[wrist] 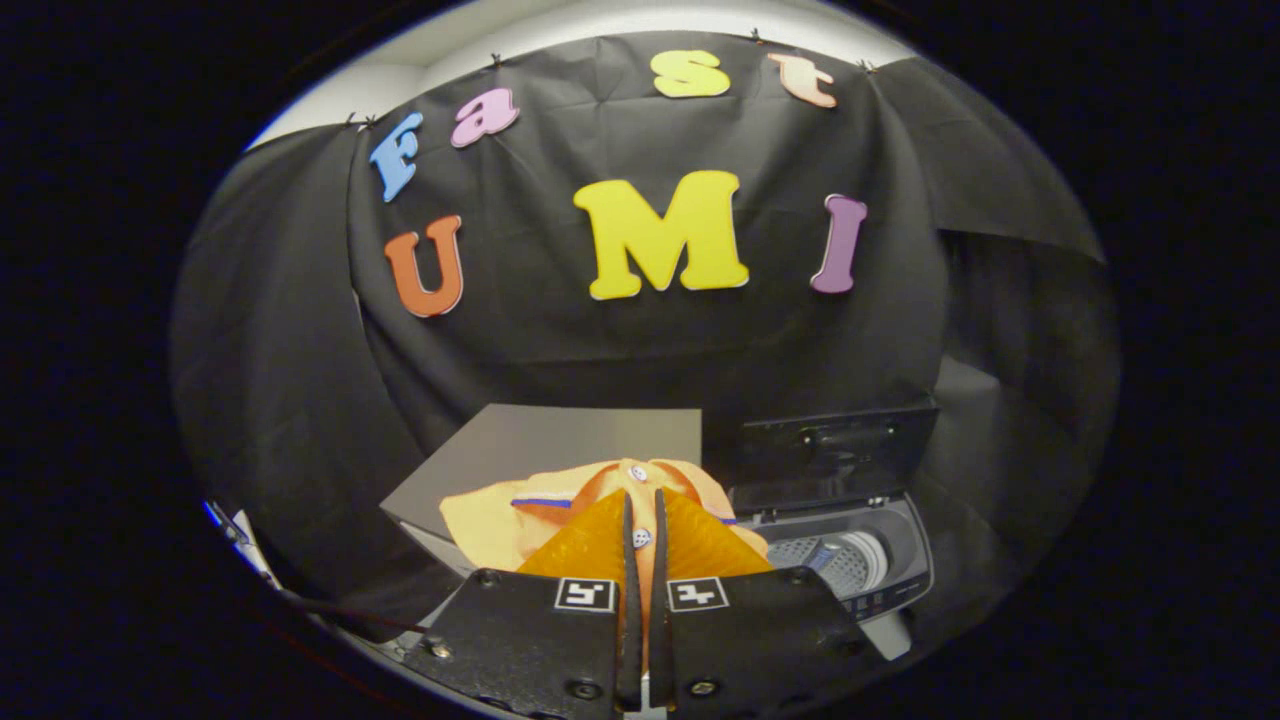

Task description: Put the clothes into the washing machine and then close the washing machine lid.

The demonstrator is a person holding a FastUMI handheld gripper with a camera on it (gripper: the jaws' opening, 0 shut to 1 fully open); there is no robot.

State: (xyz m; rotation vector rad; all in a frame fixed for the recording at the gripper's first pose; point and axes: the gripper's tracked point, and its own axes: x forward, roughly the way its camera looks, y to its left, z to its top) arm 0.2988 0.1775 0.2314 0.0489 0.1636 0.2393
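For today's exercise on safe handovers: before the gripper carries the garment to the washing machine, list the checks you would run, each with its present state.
1. Grip: gripper fingers nearly closed on the orange shirt, fabric pinched between them: ok.
2. Washing machine lid raised, standing behind the opening: ok.
3. Drum open and showing beside the fingers: ok.
4. Shirt free of the grey platform: not ok, much of it rests there.
5. Shirt fully gathered, no trailing parts: cannot tell.
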